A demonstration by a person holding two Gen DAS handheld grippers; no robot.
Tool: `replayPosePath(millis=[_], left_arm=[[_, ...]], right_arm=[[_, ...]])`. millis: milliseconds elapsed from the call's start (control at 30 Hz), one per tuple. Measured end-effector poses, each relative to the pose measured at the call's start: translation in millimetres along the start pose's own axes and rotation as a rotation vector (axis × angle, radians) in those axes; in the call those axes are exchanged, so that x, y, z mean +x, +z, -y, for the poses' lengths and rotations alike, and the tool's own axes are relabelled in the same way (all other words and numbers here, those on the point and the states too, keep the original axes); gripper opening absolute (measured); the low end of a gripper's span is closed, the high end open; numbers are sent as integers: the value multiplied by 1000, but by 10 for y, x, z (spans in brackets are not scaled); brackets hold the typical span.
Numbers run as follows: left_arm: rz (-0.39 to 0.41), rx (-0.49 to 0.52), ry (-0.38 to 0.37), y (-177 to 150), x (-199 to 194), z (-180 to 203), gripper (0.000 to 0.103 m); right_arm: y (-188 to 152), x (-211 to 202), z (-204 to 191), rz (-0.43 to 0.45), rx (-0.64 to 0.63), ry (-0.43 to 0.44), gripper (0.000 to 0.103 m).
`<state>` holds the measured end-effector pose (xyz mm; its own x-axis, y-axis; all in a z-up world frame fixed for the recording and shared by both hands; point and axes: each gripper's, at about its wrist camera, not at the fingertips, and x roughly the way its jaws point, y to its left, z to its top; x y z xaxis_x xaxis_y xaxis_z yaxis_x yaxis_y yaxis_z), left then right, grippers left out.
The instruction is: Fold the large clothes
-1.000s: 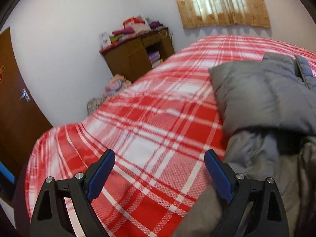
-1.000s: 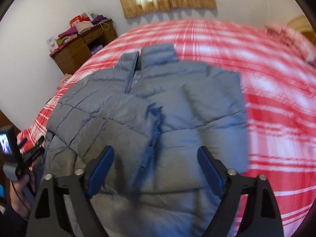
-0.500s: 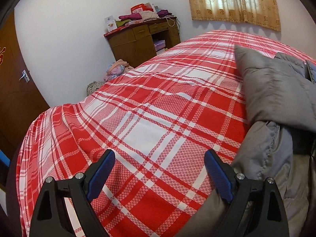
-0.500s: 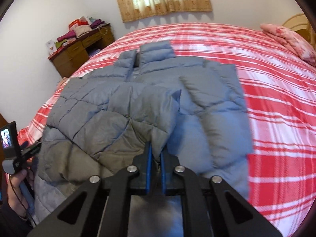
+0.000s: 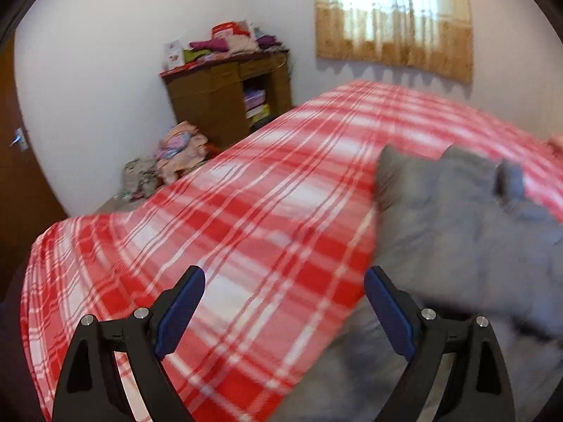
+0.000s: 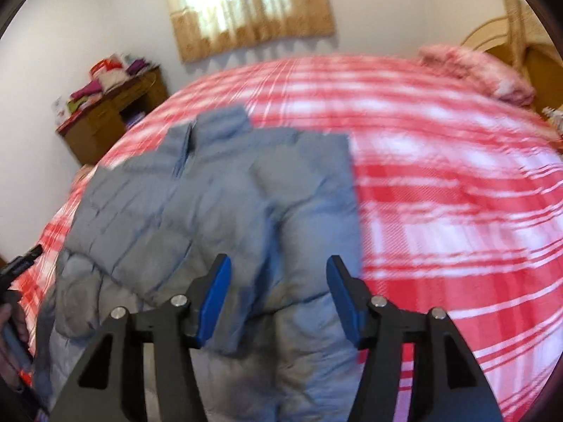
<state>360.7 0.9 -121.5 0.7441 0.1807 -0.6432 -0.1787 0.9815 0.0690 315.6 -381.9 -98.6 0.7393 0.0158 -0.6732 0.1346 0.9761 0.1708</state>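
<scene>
No readable text anywhere I look. Boxes [image 5: 230,30] and card [image 5: 174,54] atop my cabinet [image 5: 225,95] carry print, too blurred and small to make out. Nothing written on jacket [image 6: 225,204].

We see a grey quilted puffer jacket [image 6: 225,211] lying flat on the red plaid bedspread [image 6: 440,193], collar toward the window, one sleeve seemingly folded across its front, though blur obscures details.

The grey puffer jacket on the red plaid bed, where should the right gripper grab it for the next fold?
Probably the bottom hem of the grey puffer jacket, nearest the right gripper, coming from the near bed edge. The sleeves look already folded in, collar far away. Its jaws are opening, nothing pinched.
</scene>
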Motion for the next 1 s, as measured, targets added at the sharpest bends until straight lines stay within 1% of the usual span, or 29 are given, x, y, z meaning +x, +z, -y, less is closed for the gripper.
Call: replayPosePath(millis=[33, 67, 100, 167, 233, 300, 333, 400, 467, 600, 800, 1000], left_arm=[[0, 0, -39, 60, -28, 112, 92], [-3, 5, -71, 87, -40, 226, 92], [1, 15, -96, 112, -49, 361, 92], [30, 54, -130, 127, -40, 675, 92], [50, 95, -125, 101, 33, 951, 92], [50, 144, -109, 54, 148, 1174, 92], [32, 168, -88, 3, 249, 1282, 92], [-17, 184, -78, -85, 412, 1373, 92], [-59, 183, -64, -191, 579, 1411, 92], [-94, 171, -86, -240, 672, 1412, 93], [-109, 176, -74, -279, 722, 1440, 94], [-108, 186, -64, -300, 725, 1456, 95]], right_arm=[[35, -12, -24, 9, 4, 10, 52], [89, 3, -93, 9, -2, 23, 38], [123, 46, -160, 4, -10, 34, 33], [184, 196, -342, -4, -35, 74, 33], [184, 355, -450, -17, -43, 79, 33], [145, 545, -527, -30, -43, 81, 33], [113, 633, -556, -40, -50, 71, 33], [17, 747, -564, -60, -55, 56, 33], [-75, 839, -543, -72, -57, 50, 33], [-193, 890, -533, -63, -75, 46, 32], [-217, 960, -555, -78, -84, 35, 32], [-234, 980, -566, -80, -89, 32, 32]])
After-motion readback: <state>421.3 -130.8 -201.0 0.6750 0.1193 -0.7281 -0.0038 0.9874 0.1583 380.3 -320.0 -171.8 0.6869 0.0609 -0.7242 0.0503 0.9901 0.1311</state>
